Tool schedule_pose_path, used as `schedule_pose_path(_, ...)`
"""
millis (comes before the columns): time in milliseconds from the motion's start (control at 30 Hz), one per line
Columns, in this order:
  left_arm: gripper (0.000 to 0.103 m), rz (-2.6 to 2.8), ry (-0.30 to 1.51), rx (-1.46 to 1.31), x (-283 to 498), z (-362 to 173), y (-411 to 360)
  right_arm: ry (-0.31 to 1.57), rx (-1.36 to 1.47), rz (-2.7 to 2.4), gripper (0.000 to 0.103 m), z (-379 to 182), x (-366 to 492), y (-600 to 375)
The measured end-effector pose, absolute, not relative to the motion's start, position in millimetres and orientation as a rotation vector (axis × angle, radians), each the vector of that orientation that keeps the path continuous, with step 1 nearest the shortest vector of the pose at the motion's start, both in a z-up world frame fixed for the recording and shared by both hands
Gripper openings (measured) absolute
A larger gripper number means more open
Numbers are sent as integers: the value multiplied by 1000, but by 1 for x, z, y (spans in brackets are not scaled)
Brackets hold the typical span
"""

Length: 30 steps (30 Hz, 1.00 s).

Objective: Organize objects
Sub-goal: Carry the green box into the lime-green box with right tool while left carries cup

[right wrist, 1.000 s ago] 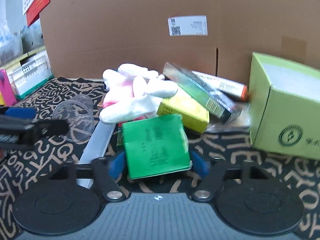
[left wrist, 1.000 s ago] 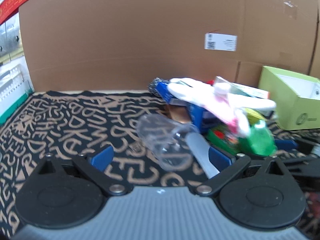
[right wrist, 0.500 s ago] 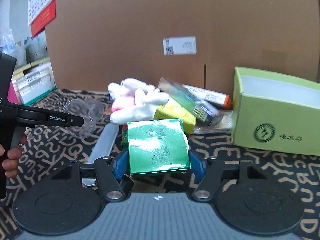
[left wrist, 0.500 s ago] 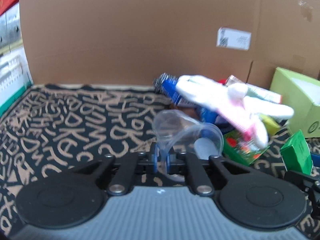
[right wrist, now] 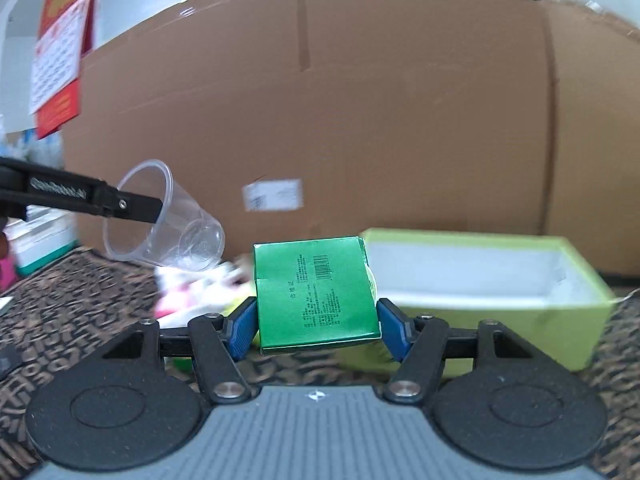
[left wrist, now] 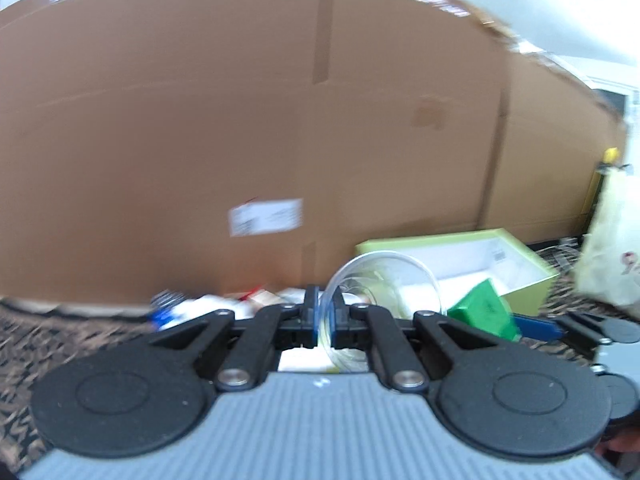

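My left gripper (left wrist: 323, 312) is shut on the rim of a clear plastic cup (left wrist: 384, 304), held up in the air. From the right wrist view the same cup (right wrist: 168, 224) hangs tilted at the left gripper's tip (right wrist: 154, 210). My right gripper (right wrist: 316, 320) is shut on a green box (right wrist: 316, 292), lifted above the patterned cloth. The left wrist view shows that green box (left wrist: 486, 312) beside the lime-green open box (left wrist: 532, 276). That lime-green box (right wrist: 520, 328) lies just behind and right of the right gripper.
A tall cardboard wall (right wrist: 360, 120) stands behind everything. A pile with white and pink gloves (right wrist: 192, 292) and other boxes lies on the patterned cloth (right wrist: 60, 300) below. A pale bag (left wrist: 612, 248) hangs at the right edge of the left wrist view.
The left gripper closed on the cup's rim and lifted it off the cloth. The right gripper rose with the green box and moved toward the lime-green box.
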State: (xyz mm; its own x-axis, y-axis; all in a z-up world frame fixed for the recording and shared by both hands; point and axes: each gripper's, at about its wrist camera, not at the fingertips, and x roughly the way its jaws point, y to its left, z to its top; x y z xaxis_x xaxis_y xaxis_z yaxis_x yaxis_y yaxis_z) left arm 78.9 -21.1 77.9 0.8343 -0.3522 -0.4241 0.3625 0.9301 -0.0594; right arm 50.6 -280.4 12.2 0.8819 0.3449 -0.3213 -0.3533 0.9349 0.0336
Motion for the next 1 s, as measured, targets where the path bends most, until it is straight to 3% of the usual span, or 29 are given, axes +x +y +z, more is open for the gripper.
schedule_pose_path(400, 5, -537, 539, -2, 174, 65, -145, 416, -74, 149, 68, 9, 148, -337)
schedule_pose_path(833, 7, -492, 614, 84, 236, 17, -190, 589, -31, 121, 69, -20, 222, -354)
schedule_pose_path(900, 20, -488, 609, 91, 239, 13, -192, 616, -21, 122, 72, -25, 228, -355)
schedule_pose_path(967, 75, -472, 616, 69, 238, 13, -186, 658, -29, 143, 74, -25, 229, -357)
schedule_pose_path(1000, 85, -454, 594, 36, 233, 17, -179, 656, -37, 145, 74, -21, 225, -358)
